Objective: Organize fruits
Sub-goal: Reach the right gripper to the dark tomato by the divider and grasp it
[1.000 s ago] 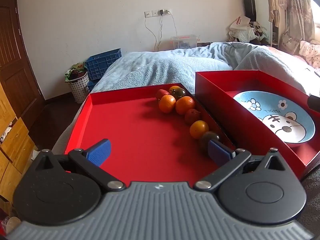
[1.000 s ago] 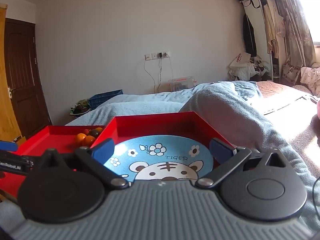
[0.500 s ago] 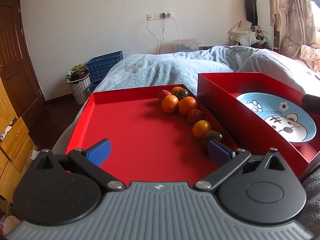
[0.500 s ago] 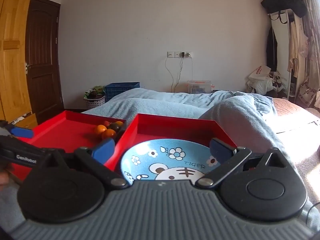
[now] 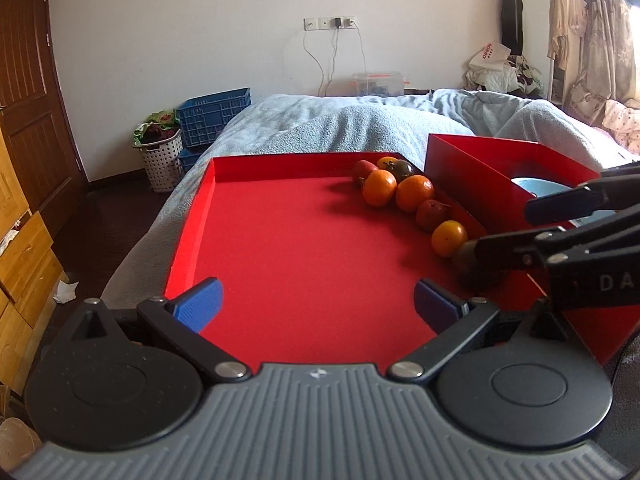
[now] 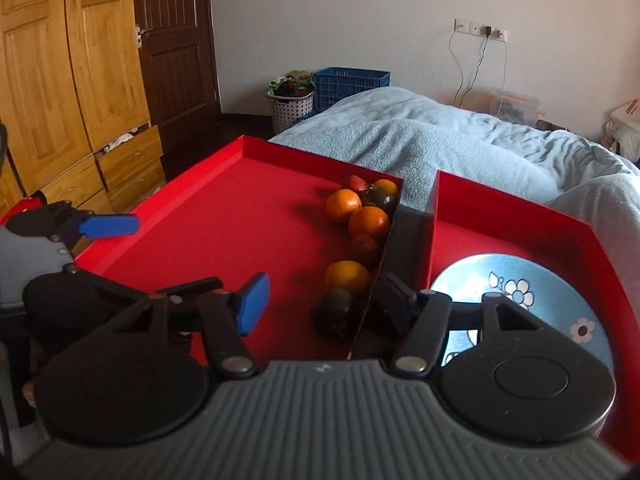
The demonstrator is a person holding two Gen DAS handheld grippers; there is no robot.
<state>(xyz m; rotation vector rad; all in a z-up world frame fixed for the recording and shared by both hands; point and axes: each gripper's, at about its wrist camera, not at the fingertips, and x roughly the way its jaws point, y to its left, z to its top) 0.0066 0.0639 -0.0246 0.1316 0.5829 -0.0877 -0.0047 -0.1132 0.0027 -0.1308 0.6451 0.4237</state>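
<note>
Several small fruits lie in a row along the right wall of a shallow red tray (image 5: 288, 240): oranges (image 5: 379, 187), red ones (image 5: 431, 214) and a dark green one (image 6: 337, 300). A blue tiger plate (image 6: 520, 292) sits in the deeper red box (image 5: 480, 168) to the right. My left gripper (image 5: 320, 304) is open and empty over the tray's near end. My right gripper (image 6: 320, 304) is open, low over the tray's right wall, with the dark green fruit and a dark one (image 6: 332, 322) between its fingers.
The tray and box rest on a bed with a light blue blanket (image 5: 360, 120). A blue crate (image 5: 214, 114) and a white laundry basket (image 5: 160, 156) stand by the far wall. A wooden wardrobe with drawers (image 6: 80, 100) stands at the left.
My right gripper swung left from above the plate to the nearest fruits in the tray and now shows in the left wrist view. My left gripper shifted slightly.
</note>
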